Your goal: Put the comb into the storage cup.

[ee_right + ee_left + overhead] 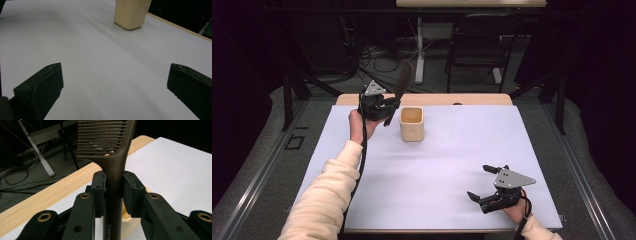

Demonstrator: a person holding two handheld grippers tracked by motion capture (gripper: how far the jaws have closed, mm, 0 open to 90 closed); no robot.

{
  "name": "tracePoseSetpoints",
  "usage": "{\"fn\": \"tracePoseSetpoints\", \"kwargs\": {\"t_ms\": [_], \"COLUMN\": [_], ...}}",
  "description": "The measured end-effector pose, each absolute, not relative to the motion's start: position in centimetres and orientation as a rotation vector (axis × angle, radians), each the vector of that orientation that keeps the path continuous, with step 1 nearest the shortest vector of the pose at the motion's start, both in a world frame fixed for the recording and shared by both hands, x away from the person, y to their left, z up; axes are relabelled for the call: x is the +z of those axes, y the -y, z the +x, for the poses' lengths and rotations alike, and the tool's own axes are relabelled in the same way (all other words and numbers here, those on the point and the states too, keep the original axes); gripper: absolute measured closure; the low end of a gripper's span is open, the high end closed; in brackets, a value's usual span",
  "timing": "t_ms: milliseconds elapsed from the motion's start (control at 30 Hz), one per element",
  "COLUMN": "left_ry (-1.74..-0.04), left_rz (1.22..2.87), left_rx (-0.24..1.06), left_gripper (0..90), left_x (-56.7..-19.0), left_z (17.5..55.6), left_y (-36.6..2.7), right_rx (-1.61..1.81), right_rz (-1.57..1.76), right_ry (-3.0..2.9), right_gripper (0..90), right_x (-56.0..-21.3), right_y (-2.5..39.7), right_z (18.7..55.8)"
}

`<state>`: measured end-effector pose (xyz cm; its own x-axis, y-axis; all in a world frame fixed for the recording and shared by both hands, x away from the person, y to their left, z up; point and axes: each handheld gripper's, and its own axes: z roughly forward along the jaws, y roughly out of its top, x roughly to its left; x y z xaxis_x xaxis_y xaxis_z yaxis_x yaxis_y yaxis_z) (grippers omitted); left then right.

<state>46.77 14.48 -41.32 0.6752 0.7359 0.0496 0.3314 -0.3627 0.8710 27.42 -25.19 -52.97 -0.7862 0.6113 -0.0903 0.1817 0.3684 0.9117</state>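
My left gripper is held up at the table's far left, shut on the handle of a dark brown comb. In the left gripper view the comb stands upright between the two pads, teeth at the top, and my left gripper clamps its handle. A cream square cup stands just right of that gripper, open side up. My right gripper rests low at the near right with its jaws wide apart and nothing between them. In the right gripper view the cup is far ahead, beyond my right gripper.
A white sheet covers the wooden table, whose edge shows at the back. A black chair and a white table leg stand on the floor behind, with cables around them.
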Motion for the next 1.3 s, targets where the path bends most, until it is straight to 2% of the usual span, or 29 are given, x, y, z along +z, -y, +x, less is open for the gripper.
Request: {"fn": "tracePoseSetpoints", "kwargs": {"t_ms": [1300], "left_ry": [-0.75], "left_rz": [1.925], "left_rx": [0.583], "left_gripper": [72.4], "left_x": [-40.3], "left_z": [47.4], "left_y": [-12.3], "right_rx": [1.4], "right_rz": [0.697], "right_ry": [-2.224], "right_gripper": [0.0], "right_x": [-53.0], "right_y": [25.2], "right_z": [27.5]}}
